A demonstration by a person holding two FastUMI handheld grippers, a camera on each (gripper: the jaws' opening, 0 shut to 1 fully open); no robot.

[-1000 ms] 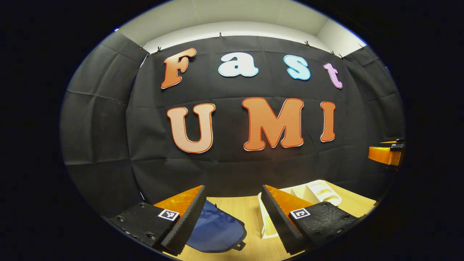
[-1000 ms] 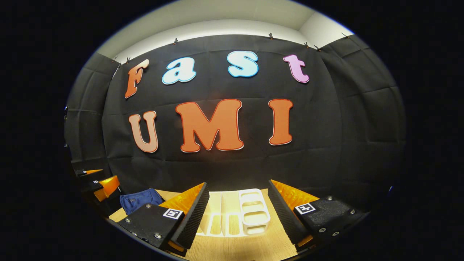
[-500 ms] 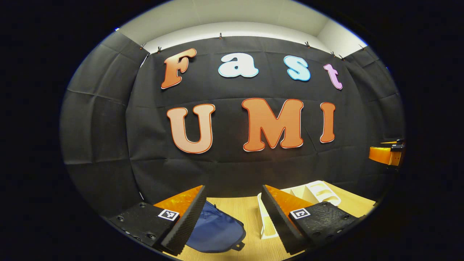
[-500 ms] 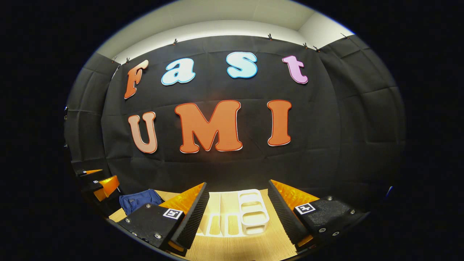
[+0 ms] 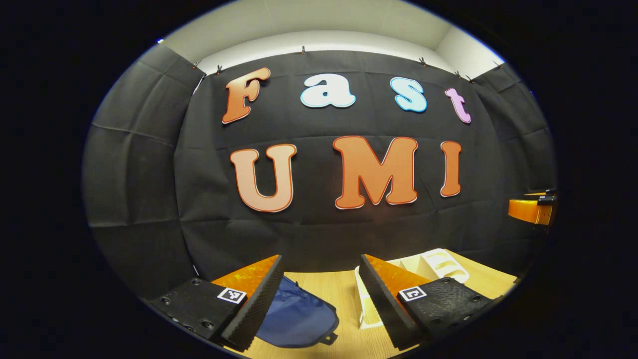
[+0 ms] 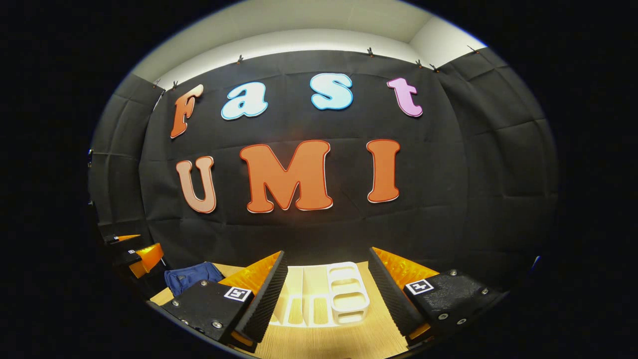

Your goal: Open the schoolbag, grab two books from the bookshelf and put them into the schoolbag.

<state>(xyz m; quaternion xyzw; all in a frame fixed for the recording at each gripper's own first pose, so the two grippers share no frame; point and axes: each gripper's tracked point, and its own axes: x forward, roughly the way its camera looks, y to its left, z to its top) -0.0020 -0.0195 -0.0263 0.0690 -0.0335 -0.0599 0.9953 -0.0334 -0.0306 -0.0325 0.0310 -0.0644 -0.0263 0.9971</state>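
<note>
A dark blue schoolbag (image 5: pixel 299 315) lies on the wooden table (image 5: pixel 335 288), just beyond my left gripper (image 5: pixel 321 263), which is open and holds nothing. The bag looks closed. A white slotted bookshelf (image 6: pixel 324 295) stands on the table straight ahead of my right gripper (image 6: pixel 327 254), which is also open with nothing between its fingers. In the left gripper view the bookshelf (image 5: pixel 441 263) is to the right, partly behind the right finger. I cannot make out books in its slots. The schoolbag (image 6: pixel 192 276) lies left of the shelf.
The black cloth wall rises right behind the table's far edge. In the left gripper view the right gripper (image 5: pixel 531 209) hangs at the far right; in the right gripper view the left gripper (image 6: pixel 134 254) is at the far left.
The right gripper has lifted very slightly. Both grippers stay open, and the bag and shelf have not moved.
</note>
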